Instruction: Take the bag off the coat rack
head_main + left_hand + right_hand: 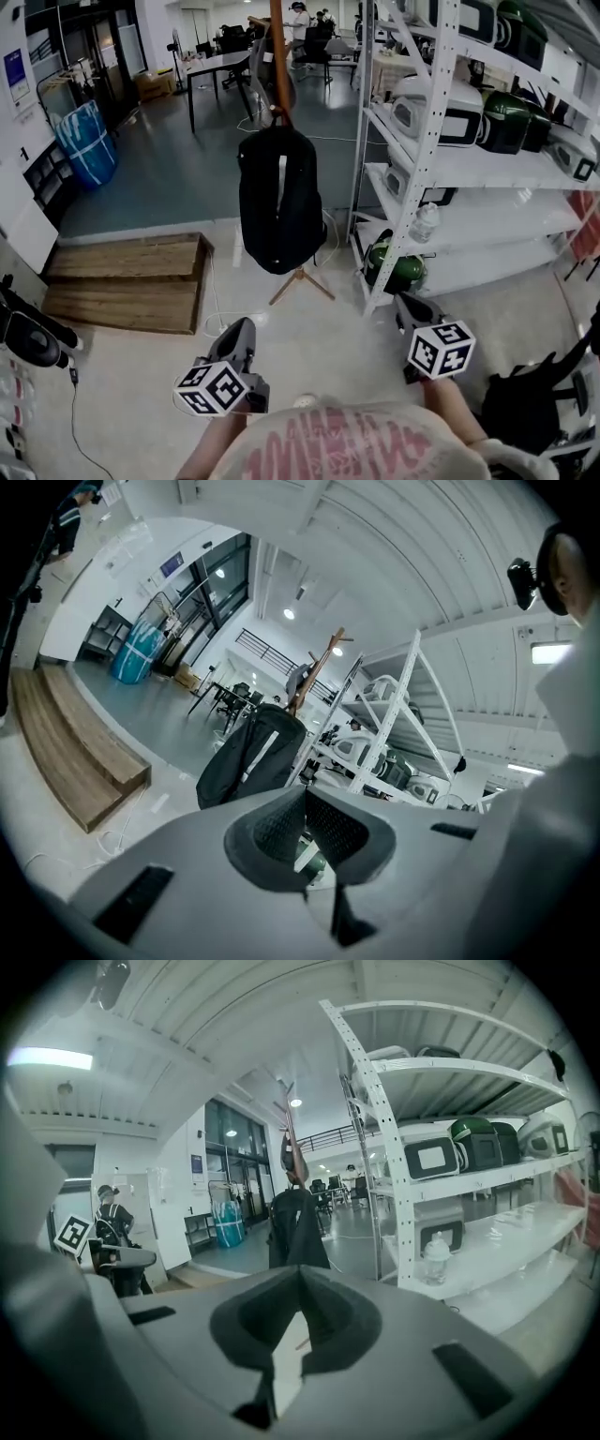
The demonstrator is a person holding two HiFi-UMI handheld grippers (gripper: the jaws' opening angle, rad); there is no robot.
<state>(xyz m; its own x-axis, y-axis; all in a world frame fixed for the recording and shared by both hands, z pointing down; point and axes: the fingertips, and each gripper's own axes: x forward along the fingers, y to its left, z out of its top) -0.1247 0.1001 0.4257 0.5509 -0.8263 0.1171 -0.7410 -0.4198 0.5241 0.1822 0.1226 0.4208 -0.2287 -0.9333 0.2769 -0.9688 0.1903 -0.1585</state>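
both my tongs are closed and empty: the left gripper (304, 797) has its jaws pressed together with nothing between them, and the right gripper (299, 1277) is the same. in the head view i hold them low in front of me, left one on the left and right one on the right, each with its marker cube (214, 389) towards me, both pointing forward over the pale floor. the bag (279, 202) is well apart from either of them, straight ahead and roughly between the two. it is black with a light stripe down its front, and it hangs high on the brown pole of the coat rack (279, 56), with the rack's spread legs showing beneath it. just to the right of the rack stands a white shelving unit (424, 141) with a water bottle (425, 223) on one shelf. to the left, a low wooden platform (127, 281) lies on the floor.
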